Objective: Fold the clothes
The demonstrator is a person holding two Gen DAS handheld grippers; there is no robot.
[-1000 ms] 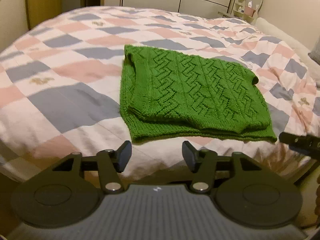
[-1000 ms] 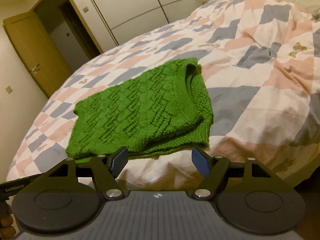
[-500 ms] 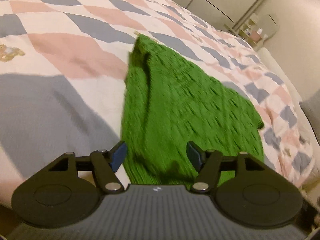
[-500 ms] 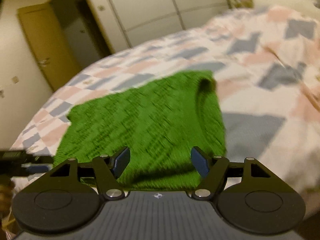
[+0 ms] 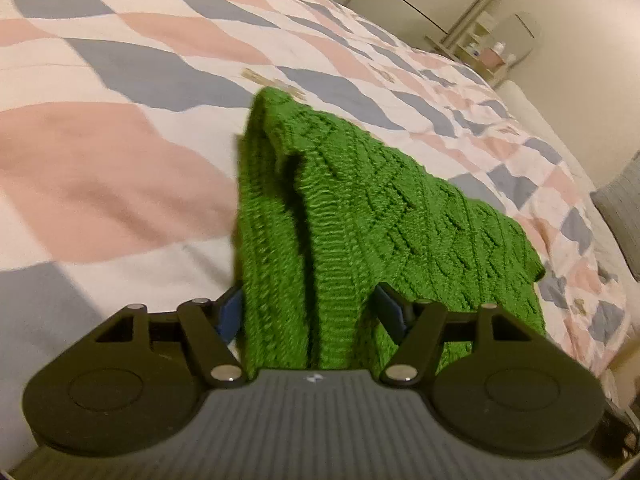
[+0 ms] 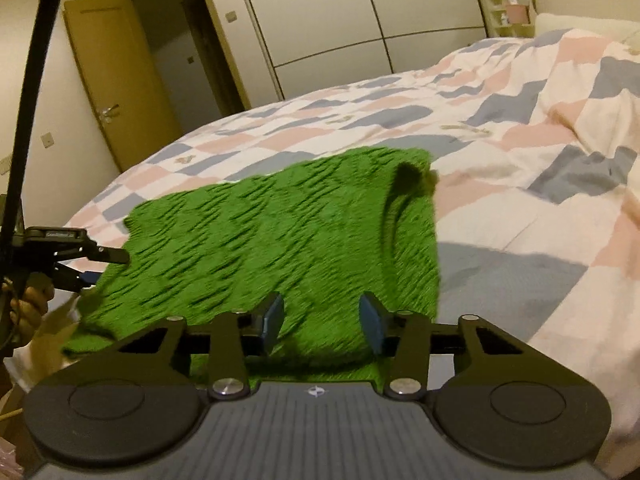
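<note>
Green knit fills the gap of the left claw: the near ribbed edge of the sweater is seen between its blue-padded fingers, and whether the pads press the wool cannot be told, since the cloth hides the inner faces. Ahead of this claw the folded sweater is spread away over the bed, with a raised fold running forward from the gap. Beyond it, past the far edge of the bed, a small shelf is seen against the wall.

The right claw is seen with its jaws closing, the sweater's near edge lying between the pads, which do not yet press on it. Ahead of this claw the sweater is laid flat on the checked quilt of the bed. To its left, at the sweater's far corner, the left claw is seen, held by a hand, with a black cable rising above it. Farther off, behind the bed, a wooden door and a pale wardrobe are seen.
</note>
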